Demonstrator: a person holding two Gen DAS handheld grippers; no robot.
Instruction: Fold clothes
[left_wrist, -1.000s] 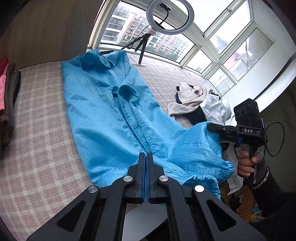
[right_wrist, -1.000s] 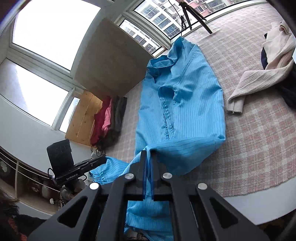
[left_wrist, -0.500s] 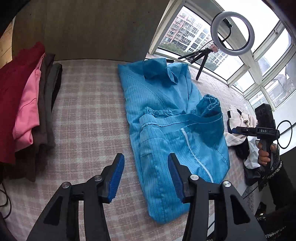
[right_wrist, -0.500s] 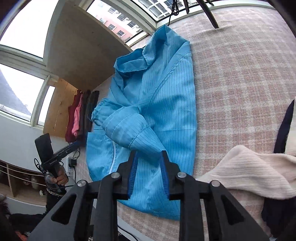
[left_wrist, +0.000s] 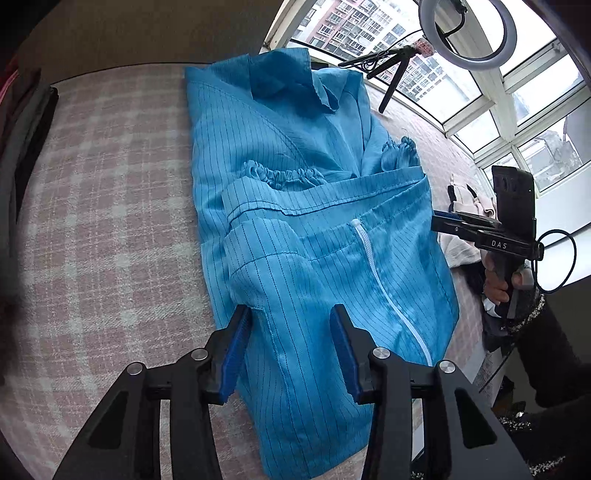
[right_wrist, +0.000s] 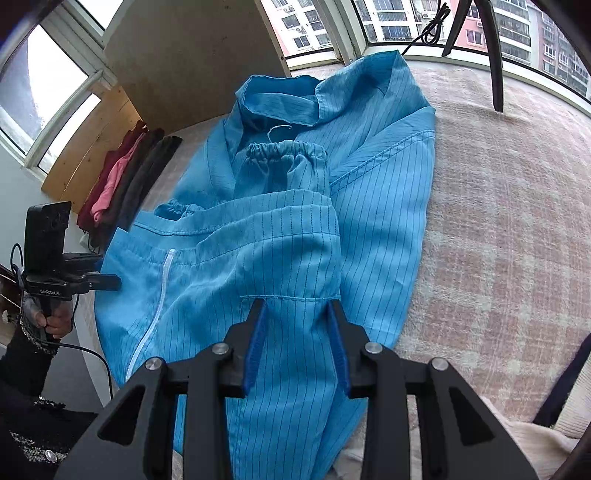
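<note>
**Operator:** Fabric first, from the left wrist view. My left gripper (left_wrist: 290, 345) has its blue pads spread but closing, with the lower part of the blue coat (left_wrist: 303, 206) between them, not yet pinched. The coat fills the middle of the frame on the checked cover (left_wrist: 103, 221), both cuffs folded in across the chest. The right gripper (left_wrist: 448, 221) shows at centre right, just beside the coat's edge.

**Second:** Risk?

**Operator:** If those pads catch only the top layer, lifting would likely peel it off and undo the sleeve folds. The fabric looks thin and slippery, so it may slide.

**Second:** Right wrist view?

**Operator:** My right gripper's pads are parted over the coat's (right_wrist: 369, 206) lower centre, cloth between them, nothing clamped. The left gripper (right_wrist: 107, 282) sits at centre left. Uneven lifting would skew the fold.

**Second:** Containers?

**Operator:** None I can see. Folded clothes (right_wrist: 122, 181) lie stacked at upper left, loose on the surface.
</note>
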